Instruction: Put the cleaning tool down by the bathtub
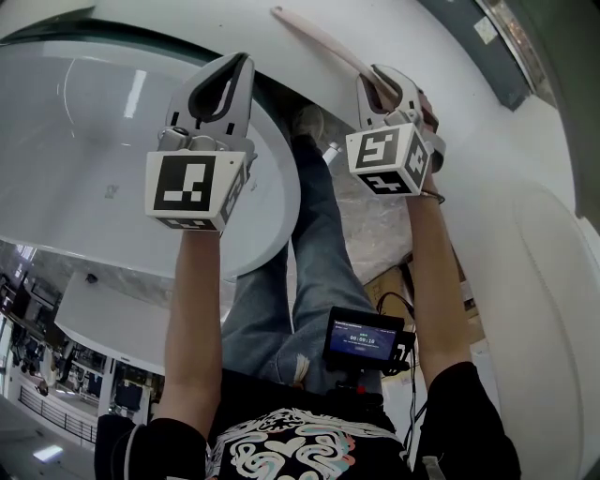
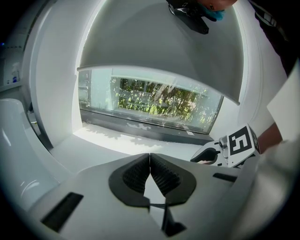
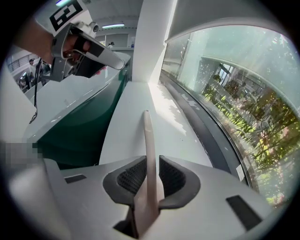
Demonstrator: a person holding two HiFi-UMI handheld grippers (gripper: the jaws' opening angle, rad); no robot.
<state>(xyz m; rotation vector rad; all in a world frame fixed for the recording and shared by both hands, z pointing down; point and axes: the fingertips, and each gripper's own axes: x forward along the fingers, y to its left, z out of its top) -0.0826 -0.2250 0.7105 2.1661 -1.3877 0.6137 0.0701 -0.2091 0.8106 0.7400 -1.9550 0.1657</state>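
Head view: right tongs (image 1: 382, 86) clamp cleaning tool (image 1: 317, 39) above white ledge (image 1: 422, 28); left tongs (image 1: 225, 80) shut over bathtub (image 1: 84, 159).

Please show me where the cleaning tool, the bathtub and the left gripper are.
Tool (image 3: 149, 150): right gripper view, on its thin handle.
Bathtub (image 1: 281, 178): head view, on its white rim.
Left gripper (image 2: 150, 157): left gripper view, between its closed fingertips.

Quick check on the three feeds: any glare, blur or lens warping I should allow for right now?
Head view: sharp, but the fisheye bows the bathtub, with a glare streak on its wall. Left gripper view: black vignette corners; the window is bright, the left gripper slightly soft. Right gripper view: sun glares on the ledge beyond the cleaning tool that the right gripper holds.
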